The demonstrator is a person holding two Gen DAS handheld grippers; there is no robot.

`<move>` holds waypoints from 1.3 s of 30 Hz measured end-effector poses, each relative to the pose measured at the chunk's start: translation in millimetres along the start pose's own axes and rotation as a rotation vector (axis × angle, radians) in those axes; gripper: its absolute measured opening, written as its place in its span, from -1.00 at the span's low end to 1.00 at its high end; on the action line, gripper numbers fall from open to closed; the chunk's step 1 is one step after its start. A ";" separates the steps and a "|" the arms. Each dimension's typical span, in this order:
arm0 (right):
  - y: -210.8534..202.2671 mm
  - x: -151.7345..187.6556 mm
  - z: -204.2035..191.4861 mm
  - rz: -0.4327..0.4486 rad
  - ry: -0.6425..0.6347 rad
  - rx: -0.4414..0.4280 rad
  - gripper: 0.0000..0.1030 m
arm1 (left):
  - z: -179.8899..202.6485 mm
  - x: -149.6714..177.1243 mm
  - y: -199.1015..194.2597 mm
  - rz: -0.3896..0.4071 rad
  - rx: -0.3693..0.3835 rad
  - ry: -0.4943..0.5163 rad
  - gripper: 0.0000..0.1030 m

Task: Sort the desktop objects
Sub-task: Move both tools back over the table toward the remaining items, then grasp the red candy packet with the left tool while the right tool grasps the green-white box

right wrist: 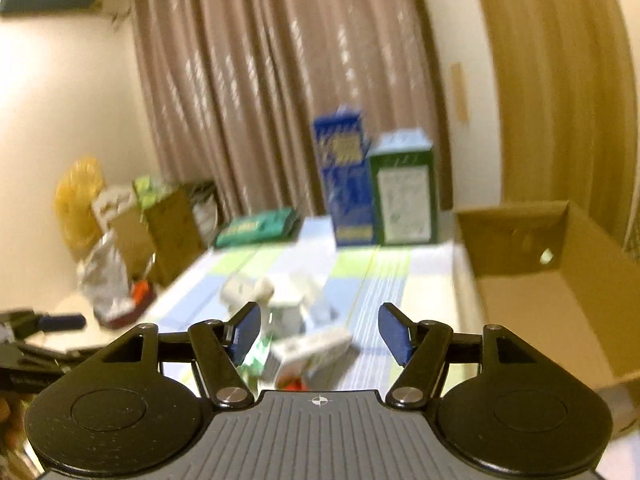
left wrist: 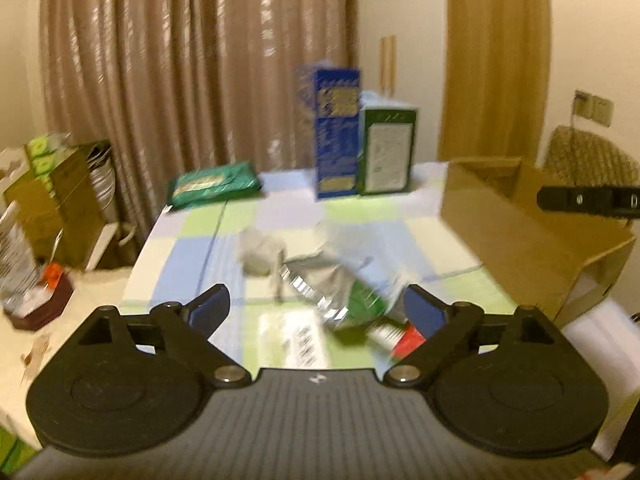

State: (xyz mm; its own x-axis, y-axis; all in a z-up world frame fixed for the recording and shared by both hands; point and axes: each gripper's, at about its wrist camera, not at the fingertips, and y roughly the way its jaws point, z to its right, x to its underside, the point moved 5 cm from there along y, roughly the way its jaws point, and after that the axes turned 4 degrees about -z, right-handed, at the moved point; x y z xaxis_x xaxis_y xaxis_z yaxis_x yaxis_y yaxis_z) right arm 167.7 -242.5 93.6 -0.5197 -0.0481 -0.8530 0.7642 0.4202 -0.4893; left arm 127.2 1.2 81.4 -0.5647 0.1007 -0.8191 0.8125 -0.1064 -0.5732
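Note:
Both views are motion-blurred. A crushed clear plastic bottle (left wrist: pixel 344 300) with a green label and red cap lies on the checked tablecloth (left wrist: pixel 192 256), with crumpled white paper (left wrist: pixel 260 252) behind it. My left gripper (left wrist: pixel 316 308) is open above the table, the bottle between its blue pads. My right gripper (right wrist: pixel 320 336) is open over the same pile: crumpled paper (right wrist: pixel 248 292), the bottle (right wrist: pixel 288 320) and a white packet (right wrist: pixel 316 344). An open cardboard box (right wrist: pixel 560 292) stands at the right; it also shows in the left wrist view (left wrist: pixel 520 240).
A blue carton (left wrist: pixel 336 132), a green-and-white carton (left wrist: pixel 386 148) and a flat green packet (left wrist: pixel 216 184) stand at the table's far edge. Boxes and bags (right wrist: pixel 132 220) crowd the left side. The other gripper shows at the right (left wrist: pixel 588 200) and left (right wrist: pixel 36 336) edges.

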 end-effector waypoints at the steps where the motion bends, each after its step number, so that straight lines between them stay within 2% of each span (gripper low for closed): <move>1: 5.5 9.0 -2.2 -0.016 -0.008 0.000 0.22 | -5.9 9.4 2.3 -0.011 -0.010 -0.001 0.80; 5: 31.7 34.6 -11.0 -0.098 -0.061 0.010 0.22 | -16.4 38.4 17.7 -0.055 -0.004 0.012 0.81; 8: 38.0 47.1 -6.0 -0.133 -0.080 0.045 0.22 | -11.8 53.2 30.6 -0.072 0.041 0.034 0.79; 10: 43.2 53.5 2.4 -0.168 -0.066 0.058 0.22 | -0.3 58.9 40.8 -0.096 0.084 0.052 0.69; 14: 47.9 76.3 13.4 -0.248 -0.058 0.074 0.22 | 24.8 53.6 56.9 -0.097 0.153 0.111 0.55; 17: 53.5 87.2 15.3 -0.270 -0.092 0.067 0.22 | 37.7 43.8 70.5 -0.084 0.198 0.110 0.54; 21: 56.5 97.5 14.2 -0.282 -0.130 0.027 0.22 | 56.4 34.2 98.6 -0.138 0.254 0.101 0.50; 25: 57.5 102.8 11.8 -0.304 -0.168 0.015 0.22 | 73.7 32.3 118.7 -0.185 0.294 0.115 0.29; 28: 62.5 104.4 13.2 -0.322 -0.155 0.007 0.22 | 82.7 31.8 131.7 -0.210 0.309 0.114 0.26; 31: 63.7 103.8 12.9 -0.331 -0.149 -0.002 0.22 | 90.7 31.3 146.1 -0.237 0.319 0.121 0.13; 33: 63.3 102.9 12.2 -0.328 -0.147 -0.008 0.22 | 93.8 31.8 152.6 -0.251 0.314 0.127 -0.01; 36: 63.7 102.6 10.6 -0.326 -0.148 -0.017 0.22 | 96.2 33.7 158.6 -0.266 0.312 0.130 -0.35; 39: 66.2 103.4 6.3 -0.325 -0.159 -0.029 0.22 | 91.6 35.3 153.3 -0.274 0.318 0.113 -0.51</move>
State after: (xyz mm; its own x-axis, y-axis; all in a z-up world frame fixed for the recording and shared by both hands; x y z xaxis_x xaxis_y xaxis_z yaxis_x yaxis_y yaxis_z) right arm 167.0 -225.4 -28.1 -0.6659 -0.3226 -0.6727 0.5566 0.3855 -0.7359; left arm 218.6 -102.2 -37.3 -0.7199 0.2732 -0.6381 0.5395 -0.3581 -0.7620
